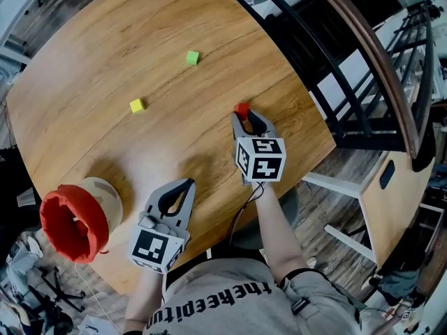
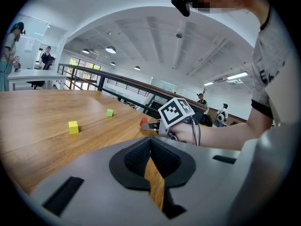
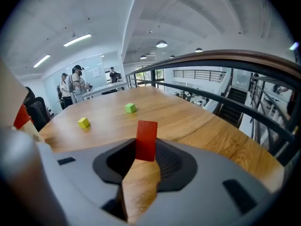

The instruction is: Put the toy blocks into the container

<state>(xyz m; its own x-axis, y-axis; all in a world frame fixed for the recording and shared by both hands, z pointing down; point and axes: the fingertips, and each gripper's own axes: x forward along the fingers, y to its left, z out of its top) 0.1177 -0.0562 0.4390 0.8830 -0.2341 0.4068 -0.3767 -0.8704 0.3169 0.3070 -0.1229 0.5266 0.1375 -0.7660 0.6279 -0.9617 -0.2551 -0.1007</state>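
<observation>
So far only the red block (image 3: 146, 140) is clamped in the right gripper (image 1: 244, 117), the left gripper (image 1: 184, 185) is closed and empty, and the yellow block (image 1: 137, 105) and green block (image 1: 193, 58) lie well apart from the container (image 1: 50, 218).

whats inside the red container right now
The red container shows only red lining through its opening; no block is visible, though the rim hides its deeper part.

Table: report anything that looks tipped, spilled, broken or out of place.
Nothing stands out. The yellow block and green block sit loose on the table, the red block is clamped in the right gripper, and the container sits near the edge.
</observation>
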